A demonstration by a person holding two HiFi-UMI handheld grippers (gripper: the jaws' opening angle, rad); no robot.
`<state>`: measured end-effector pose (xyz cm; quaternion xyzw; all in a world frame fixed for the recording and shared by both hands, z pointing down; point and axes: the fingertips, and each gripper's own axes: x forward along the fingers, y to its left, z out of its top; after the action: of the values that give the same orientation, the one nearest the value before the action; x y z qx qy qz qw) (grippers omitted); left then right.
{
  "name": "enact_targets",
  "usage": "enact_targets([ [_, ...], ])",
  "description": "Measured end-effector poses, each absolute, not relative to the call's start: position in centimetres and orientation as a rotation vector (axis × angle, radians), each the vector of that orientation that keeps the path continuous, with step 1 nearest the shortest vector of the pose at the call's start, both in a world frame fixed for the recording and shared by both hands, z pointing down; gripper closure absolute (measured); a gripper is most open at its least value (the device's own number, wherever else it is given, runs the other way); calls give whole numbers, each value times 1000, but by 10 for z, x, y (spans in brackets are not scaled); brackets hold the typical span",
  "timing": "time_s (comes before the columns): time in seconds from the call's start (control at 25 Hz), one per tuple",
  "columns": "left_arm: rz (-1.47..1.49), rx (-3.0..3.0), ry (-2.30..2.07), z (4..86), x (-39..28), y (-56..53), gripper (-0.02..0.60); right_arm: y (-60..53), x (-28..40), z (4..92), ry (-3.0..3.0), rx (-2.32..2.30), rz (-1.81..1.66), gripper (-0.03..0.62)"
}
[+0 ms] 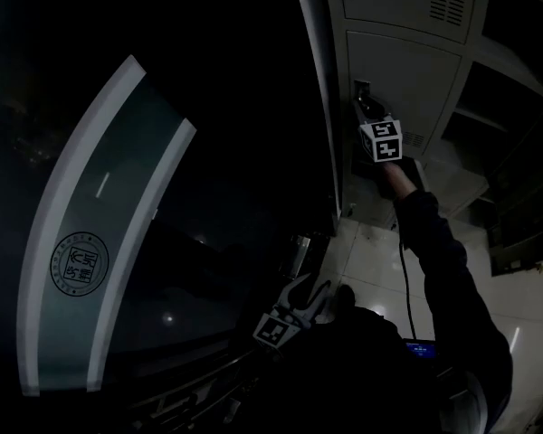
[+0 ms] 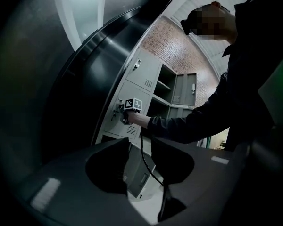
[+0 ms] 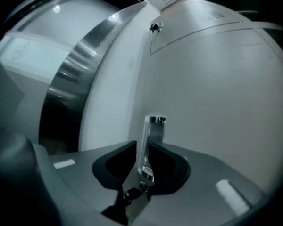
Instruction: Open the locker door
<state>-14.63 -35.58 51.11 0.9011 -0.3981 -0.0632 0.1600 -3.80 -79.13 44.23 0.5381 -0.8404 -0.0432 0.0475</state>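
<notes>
The grey locker door is the second one down in the column, with a small metal handle at its left edge. My right gripper is raised to that edge and shut on the handle, which stands between the two pads. From the left gripper view I see the right gripper at the door and the person's sleeve behind it. My left gripper hangs low and away from the lockers, open, with nothing in it. The scene is dim.
Left of the lockers are a metal pillar and a dark glass panel with pale stripes and a round emblem. Open compartments lie to the right. A cable hangs from the right gripper above the tiled floor.
</notes>
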Motion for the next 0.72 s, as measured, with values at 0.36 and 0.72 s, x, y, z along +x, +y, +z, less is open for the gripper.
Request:
enact_targets([
  [0.36, -172, 2541, -1136, 521, -147, -373, 431, -804, -40, 446, -2566, 1830, -57, 566],
  [0.72, -216, 2629, -965, 520, -141, -313, 432, -638, -30, 448, -2690, 1648, -168, 546],
])
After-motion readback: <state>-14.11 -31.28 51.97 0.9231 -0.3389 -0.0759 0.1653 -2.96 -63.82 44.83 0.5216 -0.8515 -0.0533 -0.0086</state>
